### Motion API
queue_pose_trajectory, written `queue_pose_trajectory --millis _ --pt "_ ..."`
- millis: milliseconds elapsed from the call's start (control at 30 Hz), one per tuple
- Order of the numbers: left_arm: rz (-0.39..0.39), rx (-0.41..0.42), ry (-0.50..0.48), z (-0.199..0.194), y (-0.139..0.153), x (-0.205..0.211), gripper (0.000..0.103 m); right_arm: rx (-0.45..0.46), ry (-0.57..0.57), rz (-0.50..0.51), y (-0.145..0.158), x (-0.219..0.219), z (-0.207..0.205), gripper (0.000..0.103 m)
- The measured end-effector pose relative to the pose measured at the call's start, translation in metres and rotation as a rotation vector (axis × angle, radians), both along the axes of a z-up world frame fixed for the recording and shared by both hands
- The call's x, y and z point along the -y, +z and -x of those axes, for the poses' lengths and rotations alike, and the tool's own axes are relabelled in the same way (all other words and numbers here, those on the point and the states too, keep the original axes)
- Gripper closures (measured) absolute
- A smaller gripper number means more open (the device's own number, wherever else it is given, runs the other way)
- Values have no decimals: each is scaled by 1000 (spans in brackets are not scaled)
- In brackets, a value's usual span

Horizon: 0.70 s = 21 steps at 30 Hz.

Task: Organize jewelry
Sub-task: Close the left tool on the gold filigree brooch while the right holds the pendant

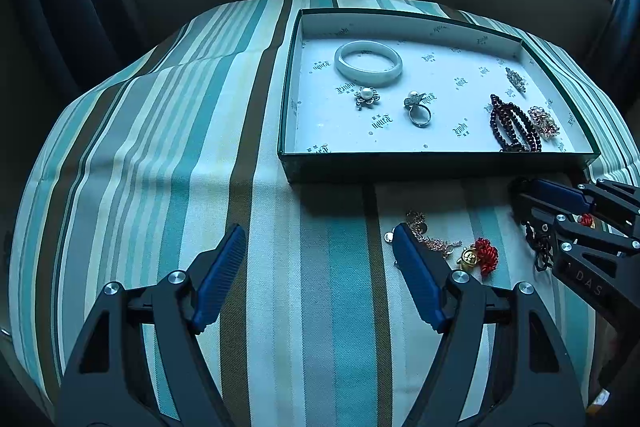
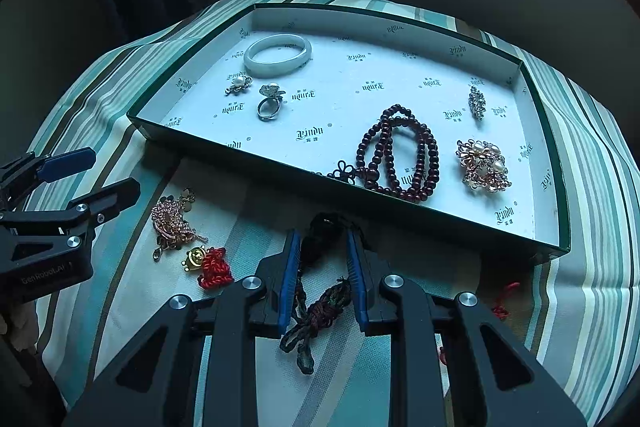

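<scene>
A shallow green box (image 1: 436,163) with white lining (image 2: 224,143) holds a white bangle (image 1: 368,62), a pearl brooch (image 1: 366,97), a ring (image 1: 419,115), dark red beads (image 2: 396,155), a rose-gold brooch (image 2: 484,167) and a crystal pin (image 2: 477,103). On the cloth in front lie a rose-gold chain (image 2: 172,223) and a gold charm with red knot (image 2: 210,263). My right gripper (image 2: 323,247) is half closed around a dark braided cord (image 2: 316,311), pads beside it. My left gripper (image 1: 320,243) is open and empty, just left of the chain (image 1: 428,235).
A striped teal and brown cloth (image 1: 168,155) covers the table, which drops off at the rounded edges. A small red cord piece (image 2: 504,301) lies at the right near the box's front corner. Dark wall and curtains stand behind.
</scene>
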<state>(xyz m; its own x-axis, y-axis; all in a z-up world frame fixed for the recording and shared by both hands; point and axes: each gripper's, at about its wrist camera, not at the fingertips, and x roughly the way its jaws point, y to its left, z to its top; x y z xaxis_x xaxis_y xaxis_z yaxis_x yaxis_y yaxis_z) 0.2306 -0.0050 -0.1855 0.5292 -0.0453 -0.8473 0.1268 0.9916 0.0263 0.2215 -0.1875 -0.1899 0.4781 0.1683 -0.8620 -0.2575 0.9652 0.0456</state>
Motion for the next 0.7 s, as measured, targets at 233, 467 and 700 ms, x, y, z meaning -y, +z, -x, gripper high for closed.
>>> queue_pose_trajectory --millis 233,467,700 --pt "1 -3 0 0 -2 0 28 -8 6 2 -4 -3 -3 79" --pt "3 -6 -2 0 -3 0 28 -4 15 5 -4 -1 -2 82" --pt "12 -10 -25 0 -3 8 28 3 1 30 -1 15 6 82"
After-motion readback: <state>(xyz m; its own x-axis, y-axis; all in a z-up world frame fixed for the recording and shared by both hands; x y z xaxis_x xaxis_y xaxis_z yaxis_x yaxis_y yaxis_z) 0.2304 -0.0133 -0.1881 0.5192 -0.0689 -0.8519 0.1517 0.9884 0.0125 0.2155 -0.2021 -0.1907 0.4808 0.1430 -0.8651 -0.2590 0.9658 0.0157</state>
